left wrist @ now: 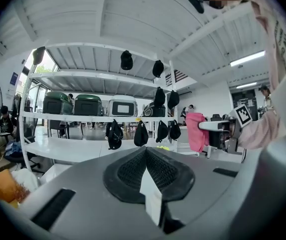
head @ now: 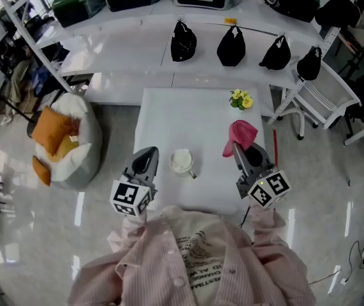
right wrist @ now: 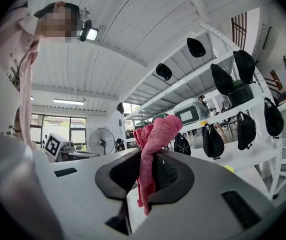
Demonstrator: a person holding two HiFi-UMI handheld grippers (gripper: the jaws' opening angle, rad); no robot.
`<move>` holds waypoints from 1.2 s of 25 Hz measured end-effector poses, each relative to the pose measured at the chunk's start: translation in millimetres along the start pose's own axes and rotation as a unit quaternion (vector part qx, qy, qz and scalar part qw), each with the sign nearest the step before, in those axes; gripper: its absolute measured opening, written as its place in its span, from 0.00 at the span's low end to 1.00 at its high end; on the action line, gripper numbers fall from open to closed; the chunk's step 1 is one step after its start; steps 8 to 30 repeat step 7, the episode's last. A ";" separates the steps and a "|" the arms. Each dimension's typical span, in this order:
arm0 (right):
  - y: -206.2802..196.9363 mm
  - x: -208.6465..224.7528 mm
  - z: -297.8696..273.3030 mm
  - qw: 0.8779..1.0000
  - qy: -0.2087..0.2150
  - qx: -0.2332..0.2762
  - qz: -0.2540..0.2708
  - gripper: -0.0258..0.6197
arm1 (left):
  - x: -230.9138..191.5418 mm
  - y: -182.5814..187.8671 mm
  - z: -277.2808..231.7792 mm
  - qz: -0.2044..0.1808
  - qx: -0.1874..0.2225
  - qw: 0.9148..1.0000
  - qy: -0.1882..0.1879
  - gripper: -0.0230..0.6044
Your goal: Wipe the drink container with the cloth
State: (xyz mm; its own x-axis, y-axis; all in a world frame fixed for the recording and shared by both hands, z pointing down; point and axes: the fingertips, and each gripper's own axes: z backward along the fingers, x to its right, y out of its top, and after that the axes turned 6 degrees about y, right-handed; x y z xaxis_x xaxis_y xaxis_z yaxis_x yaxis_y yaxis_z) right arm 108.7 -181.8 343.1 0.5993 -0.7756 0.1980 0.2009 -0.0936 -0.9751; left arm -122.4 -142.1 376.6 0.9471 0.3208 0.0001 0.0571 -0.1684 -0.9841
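While right gripper (head: 239, 150) pinches the pink cloth (head: 241, 134) and left gripper (head: 147, 158) is closed, empty, the drink container (head: 182, 161) stands unheld on the table (head: 169, 116) between them — a one-sided wipe may topple it.

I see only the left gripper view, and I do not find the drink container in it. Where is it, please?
Observer: The head view shows the white drink container standing on the white table, between the left gripper and the right gripper.
Operator: I see a pink cloth at the right gripper. Is it really gripped?
Observer: Yes. In the right gripper view its jaws are closed on the pink cloth, which sticks up above them and hangs below.
Operator: Does the cloth touch the container?
Observer: No. In the head view the cloth hangs apart from it, to its right.
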 end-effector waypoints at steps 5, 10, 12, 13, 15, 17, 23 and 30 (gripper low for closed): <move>-4.7 2.5 -1.8 1.000 0.000 -0.004 0.000 0.10 | -0.9 -0.3 -3.7 -0.005 0.007 1.000 0.003 0.04; -6.2 3.1 -2.9 1.000 0.002 -0.005 -0.001 0.10 | -1.5 -0.1 -5.3 -0.007 0.006 1.000 0.003 0.04; -6.2 3.1 -2.9 1.000 0.002 -0.005 -0.001 0.10 | -1.5 -0.1 -5.3 -0.007 0.006 1.000 0.003 0.04; -6.2 3.1 -2.9 1.000 0.002 -0.005 -0.001 0.10 | -1.5 -0.1 -5.3 -0.007 0.006 1.000 0.003 0.04; -6.2 3.1 -2.9 1.000 0.002 -0.005 -0.001 0.10 | -1.5 -0.1 -5.3 -0.007 0.006 1.000 0.003 0.04; -6.2 3.1 -2.9 1.000 0.002 -0.005 -0.001 0.10 | -1.5 -0.1 -5.3 -0.007 0.006 1.000 0.003 0.04; -6.2 3.1 -2.9 1.000 0.002 -0.005 -0.001 0.10 | -1.5 -0.1 -5.3 -0.007 0.006 1.000 0.003 0.04; -6.2 3.1 -2.9 1.000 0.002 -0.005 -0.001 0.10 | -1.5 -0.1 -5.3 -0.007 0.006 1.000 0.003 0.04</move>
